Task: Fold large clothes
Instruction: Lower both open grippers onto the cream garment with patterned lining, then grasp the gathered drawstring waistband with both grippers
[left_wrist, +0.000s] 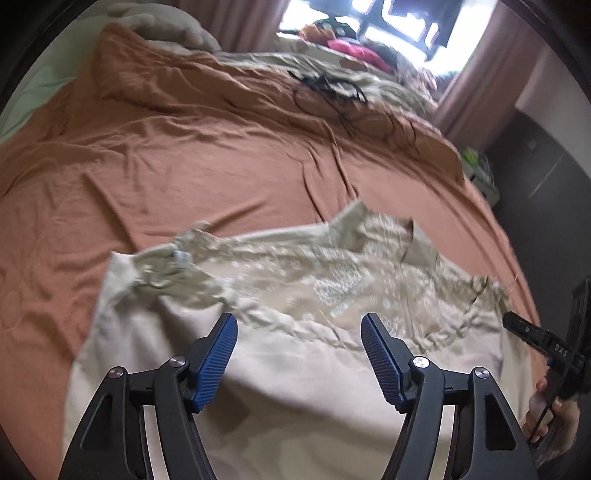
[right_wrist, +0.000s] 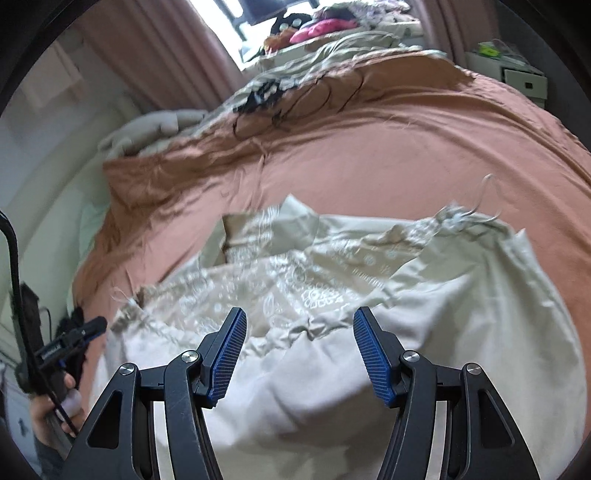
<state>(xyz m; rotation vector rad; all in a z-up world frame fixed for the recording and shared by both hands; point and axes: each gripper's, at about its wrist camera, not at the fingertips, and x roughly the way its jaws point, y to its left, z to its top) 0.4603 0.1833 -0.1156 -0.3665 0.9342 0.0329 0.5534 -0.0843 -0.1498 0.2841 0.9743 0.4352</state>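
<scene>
Orange bed lies bare beyond the beige garment's crumpled edge; my left gripper and right gripper gape empty

left gripper: tilted downward, jaws apart, nothing between the pads
right gripper: tilted downward, jaws apart, empty
</scene>
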